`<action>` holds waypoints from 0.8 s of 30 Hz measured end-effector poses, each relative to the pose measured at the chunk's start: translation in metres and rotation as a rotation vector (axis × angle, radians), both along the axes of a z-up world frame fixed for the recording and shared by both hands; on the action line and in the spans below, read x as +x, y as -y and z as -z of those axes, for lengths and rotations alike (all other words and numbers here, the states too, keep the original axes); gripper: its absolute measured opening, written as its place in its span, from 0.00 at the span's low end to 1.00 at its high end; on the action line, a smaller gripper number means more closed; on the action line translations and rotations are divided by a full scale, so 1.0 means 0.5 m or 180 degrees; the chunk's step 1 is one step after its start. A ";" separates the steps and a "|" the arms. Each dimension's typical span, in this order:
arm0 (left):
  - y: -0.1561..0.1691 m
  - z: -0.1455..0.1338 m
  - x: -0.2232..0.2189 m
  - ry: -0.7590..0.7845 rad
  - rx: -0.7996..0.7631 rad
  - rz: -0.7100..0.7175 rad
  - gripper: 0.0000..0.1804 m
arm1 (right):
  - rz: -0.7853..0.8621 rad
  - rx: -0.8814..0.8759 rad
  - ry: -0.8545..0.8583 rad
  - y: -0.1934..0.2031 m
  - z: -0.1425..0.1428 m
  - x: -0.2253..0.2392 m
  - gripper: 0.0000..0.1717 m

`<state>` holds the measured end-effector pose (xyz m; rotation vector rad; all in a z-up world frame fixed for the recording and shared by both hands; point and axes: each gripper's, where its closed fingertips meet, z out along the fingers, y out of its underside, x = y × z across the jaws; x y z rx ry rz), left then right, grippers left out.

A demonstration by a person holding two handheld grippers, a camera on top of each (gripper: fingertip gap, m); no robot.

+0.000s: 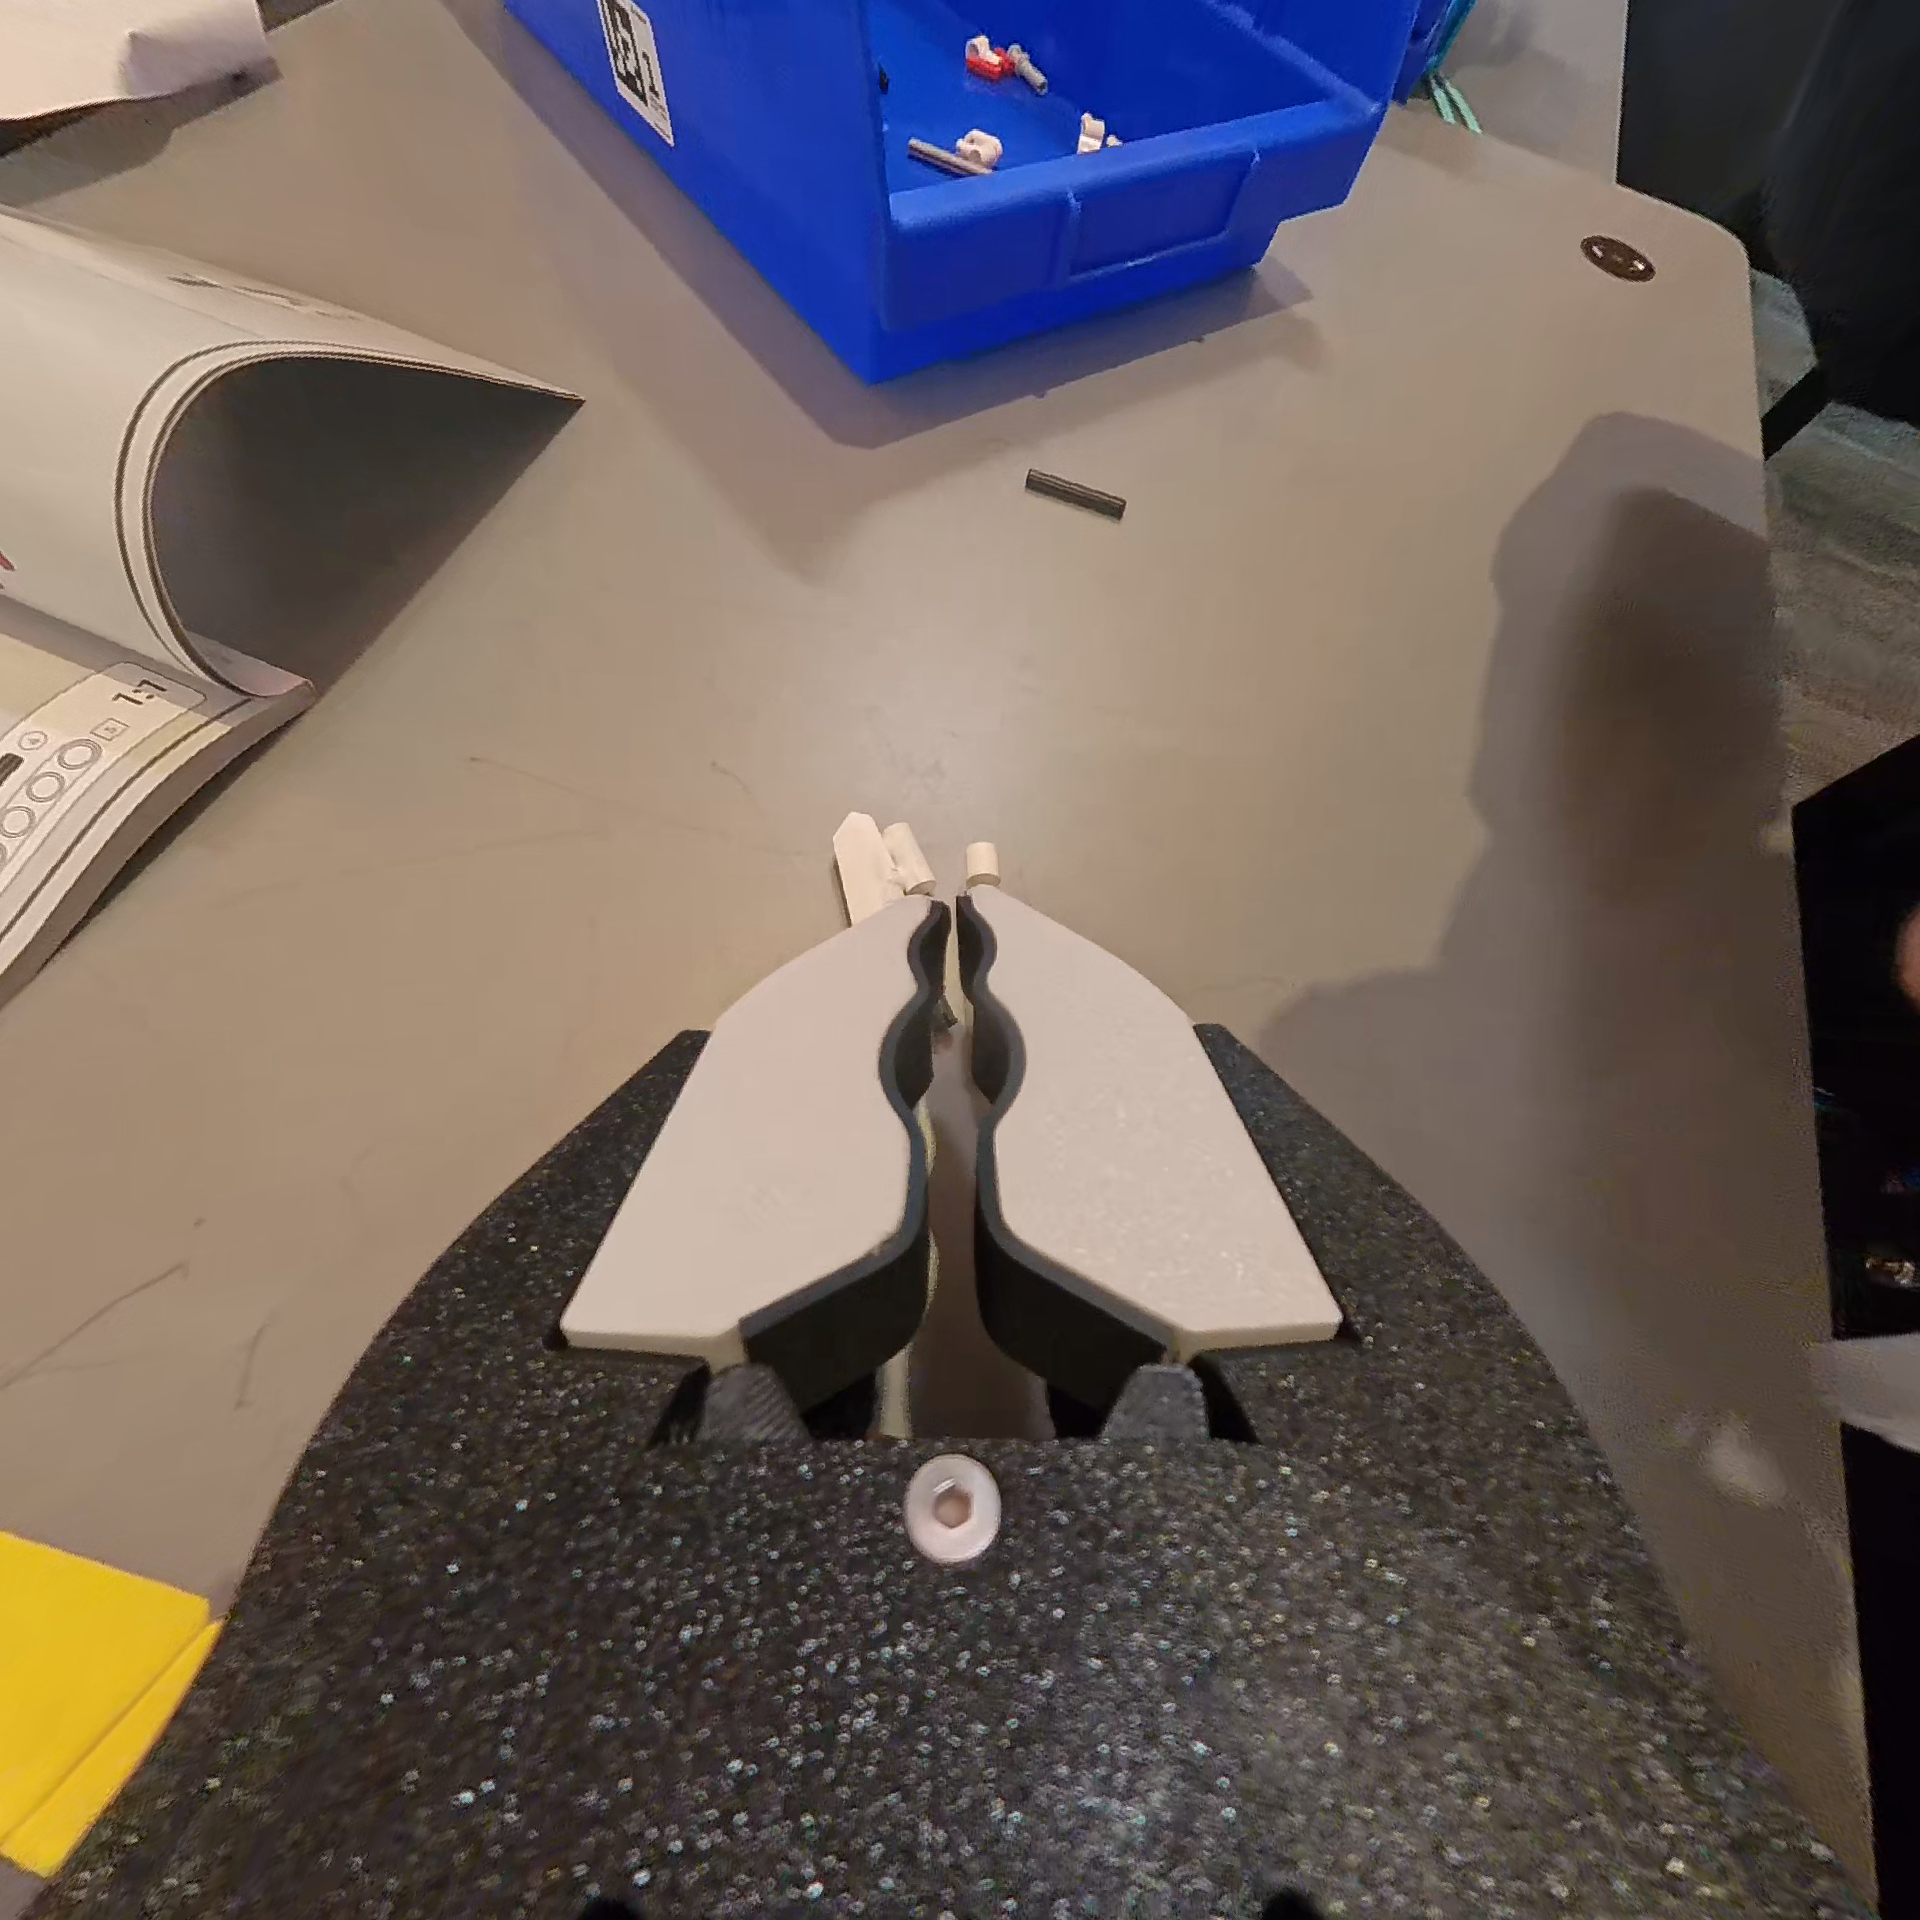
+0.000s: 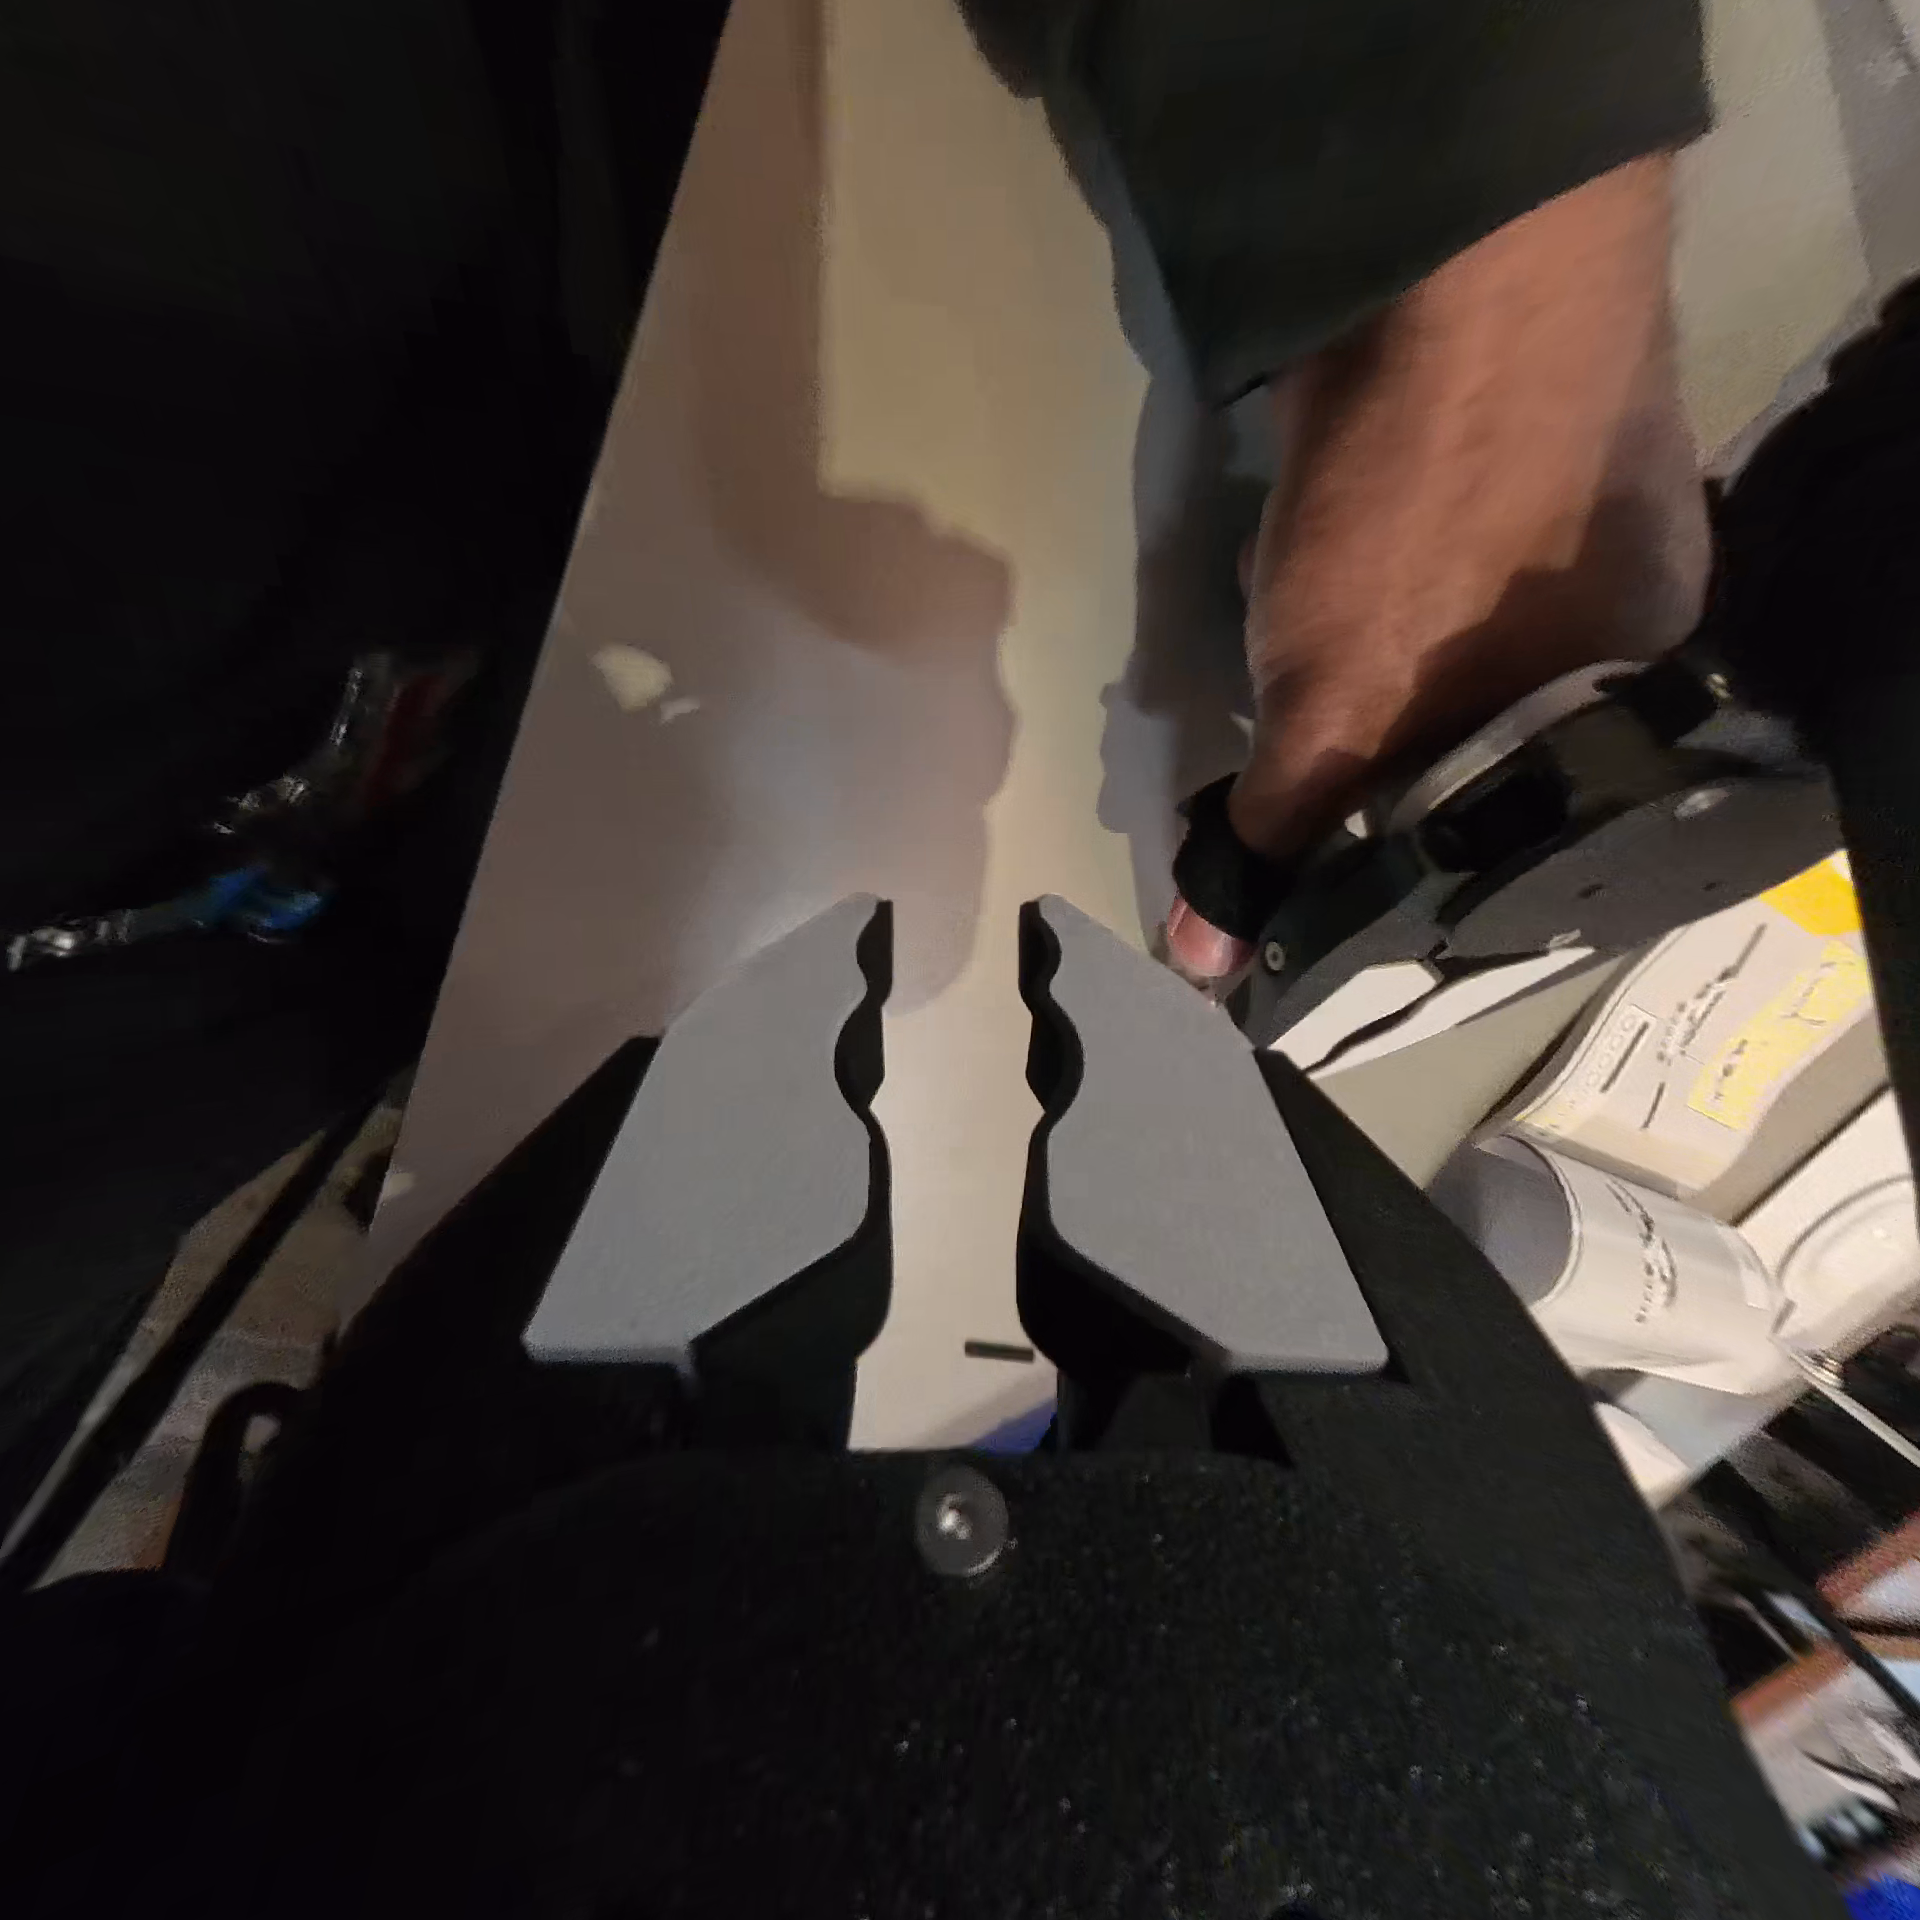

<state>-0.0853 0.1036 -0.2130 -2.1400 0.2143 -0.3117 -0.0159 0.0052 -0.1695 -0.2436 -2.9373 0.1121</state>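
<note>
Meanwhile, my left gripper (image 1: 953, 914) is clamped on a small cream plastic part (image 1: 883, 862) jutting past its tips; my right gripper (image 2: 956, 935) gapes bare, a thin black pin (image 1: 1074, 495) ahead.

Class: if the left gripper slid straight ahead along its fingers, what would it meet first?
The left gripper would probably first meet the small cream plastic parts at its fingertips; depth there is unclear.
</note>
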 end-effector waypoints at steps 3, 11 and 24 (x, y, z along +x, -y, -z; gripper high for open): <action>0.000 0.002 -0.002 -0.0003 -0.0005 -0.0012 0.01 | 0.0224 -0.0149 -0.0017 -0.016 0.020 -0.024 0.14; -0.003 0.003 -0.013 -0.0024 0.0019 -0.0089 0.01 | 0.1400 -0.1368 -0.0380 -0.112 0.075 -0.105 0.14; -0.007 0.002 -0.023 -0.0028 0.0082 -0.0109 0.02 | 0.2398 -0.2619 -0.0609 -0.260 0.119 -0.135 0.16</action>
